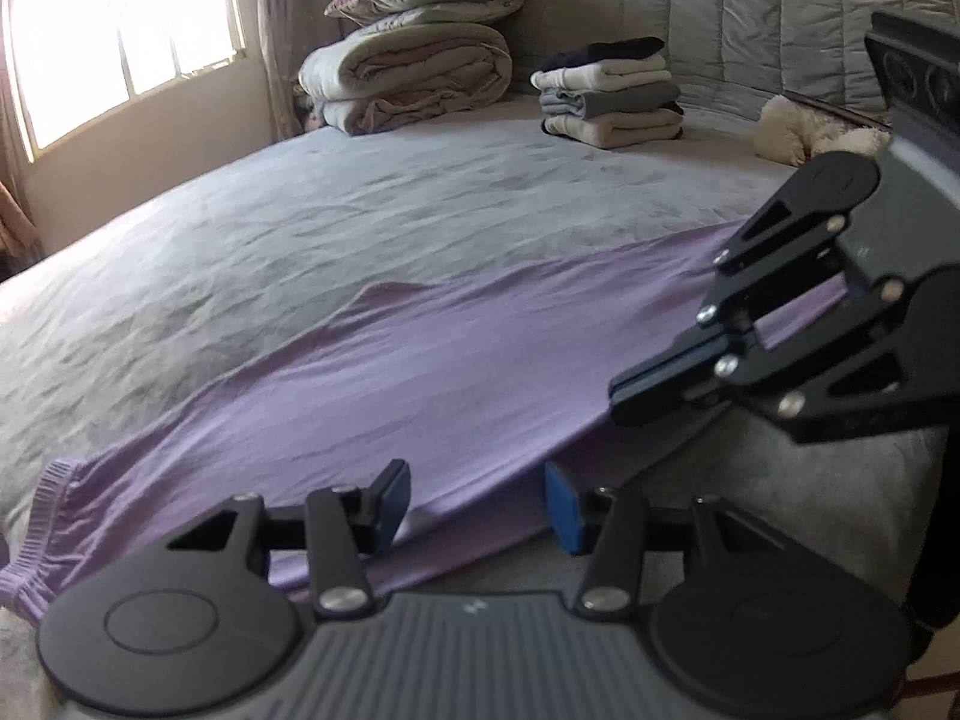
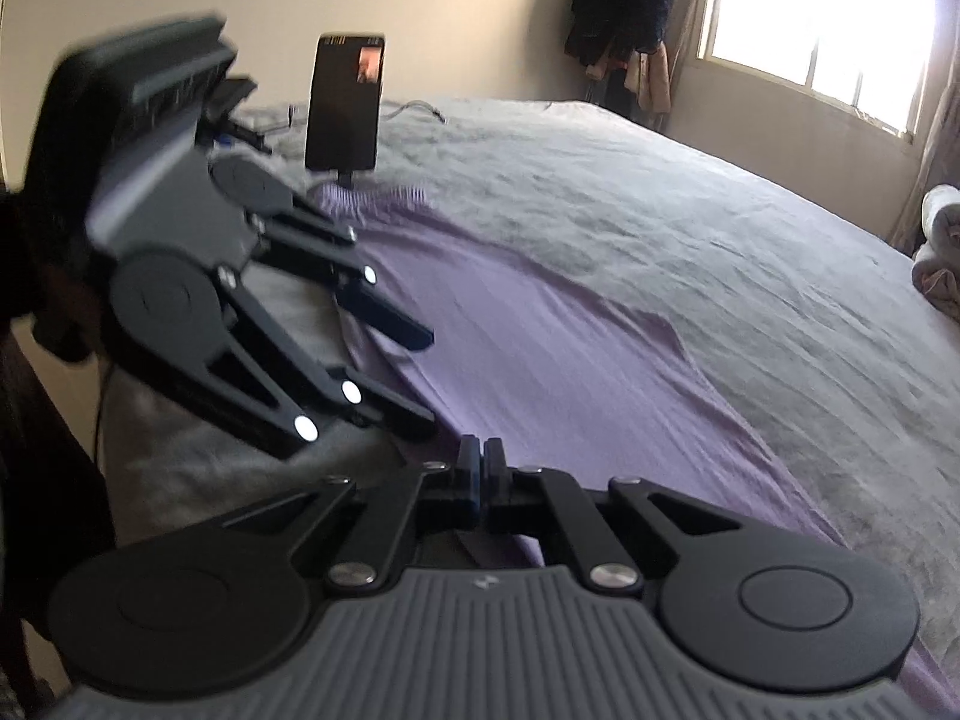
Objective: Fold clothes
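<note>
A lilac garment [image 1: 390,372] lies stretched flat along the near edge of the grey bed [image 1: 300,228]; it also shows in the right wrist view [image 2: 528,354]. Its ribbed elastic band [image 1: 48,516] is at the left end. My left gripper [image 1: 477,507] is open, its blue pads either side of the garment's near folded edge. My right gripper [image 1: 618,399] is shut on that same edge further right, with the fabric lifted slightly. In the right wrist view the right gripper [image 2: 480,462] has its jaws closed on the lilac edge, and the left gripper [image 2: 429,375] is open beside it.
A stack of folded clothes [image 1: 609,93] and rolled duvets with a pillow [image 1: 408,60] sit at the head of the bed. A white plush toy [image 1: 804,132] lies to the right. A phone on a stand [image 2: 345,102] stands near the garment's far end. A window [image 1: 120,30] is on the left.
</note>
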The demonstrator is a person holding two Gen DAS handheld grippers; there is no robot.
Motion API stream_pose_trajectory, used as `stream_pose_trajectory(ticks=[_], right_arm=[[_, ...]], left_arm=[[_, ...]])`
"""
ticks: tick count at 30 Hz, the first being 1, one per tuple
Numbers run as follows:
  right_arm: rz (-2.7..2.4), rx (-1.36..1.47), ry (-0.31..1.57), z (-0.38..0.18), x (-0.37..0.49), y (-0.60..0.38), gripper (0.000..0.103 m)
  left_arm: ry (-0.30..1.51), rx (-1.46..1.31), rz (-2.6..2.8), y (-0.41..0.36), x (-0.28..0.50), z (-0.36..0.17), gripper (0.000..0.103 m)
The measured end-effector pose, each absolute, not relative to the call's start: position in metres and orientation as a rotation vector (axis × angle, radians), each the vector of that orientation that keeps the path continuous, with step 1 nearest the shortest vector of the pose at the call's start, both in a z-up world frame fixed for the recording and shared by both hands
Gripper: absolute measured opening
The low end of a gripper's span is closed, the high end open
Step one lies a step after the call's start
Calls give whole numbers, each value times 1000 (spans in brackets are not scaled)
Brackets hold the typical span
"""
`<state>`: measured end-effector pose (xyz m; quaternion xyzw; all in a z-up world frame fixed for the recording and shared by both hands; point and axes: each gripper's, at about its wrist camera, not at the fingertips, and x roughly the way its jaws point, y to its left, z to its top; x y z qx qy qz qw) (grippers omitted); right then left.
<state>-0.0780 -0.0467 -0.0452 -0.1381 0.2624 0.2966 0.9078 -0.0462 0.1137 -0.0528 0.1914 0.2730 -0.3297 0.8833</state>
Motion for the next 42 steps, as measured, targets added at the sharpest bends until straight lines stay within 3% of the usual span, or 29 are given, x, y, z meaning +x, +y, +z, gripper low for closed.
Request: stream_pose_trajectory(ticks=[1,3,5,6,10,12,14,21,24,26,40,42], right_arm=[[611,-278,540,-44,-78,-48,0],[610,-268,545,-45,-77,-48,0],[604,-271,551,-48,-77,-47,0],[598,-273,555,-49,-76,-46,0],[582,-282,553,-53,-77,-40,16],[585,-295,545,-55,-78,-36,30],[582,-319,532,-57,-79,-31,33],[508,-470,466,-67,-83,-18,31],[494,-513,458,-70,-83,-19,18],[516,-525,455,-68,-85,-21,2],[620,-508,537,-72,-90,-26,1],[621,-485,545,-71,-89,-28,1]], left_arm=[[557,401,-674,113,-46,-53,44],[544,400,-644,113,-45,-52,19],[541,397,-639,113,-43,-52,2],[538,396,-641,113,-43,-52,1],[526,409,-641,112,-44,-51,1],[525,413,-640,113,-44,-52,1],[524,421,-641,114,-44,-53,1],[522,433,-654,118,-48,-58,1],[517,430,-655,120,-48,-56,1],[520,439,-666,122,-49,-56,1],[572,442,-738,132,-51,-62,1],[581,419,-744,135,-50,-61,5]])
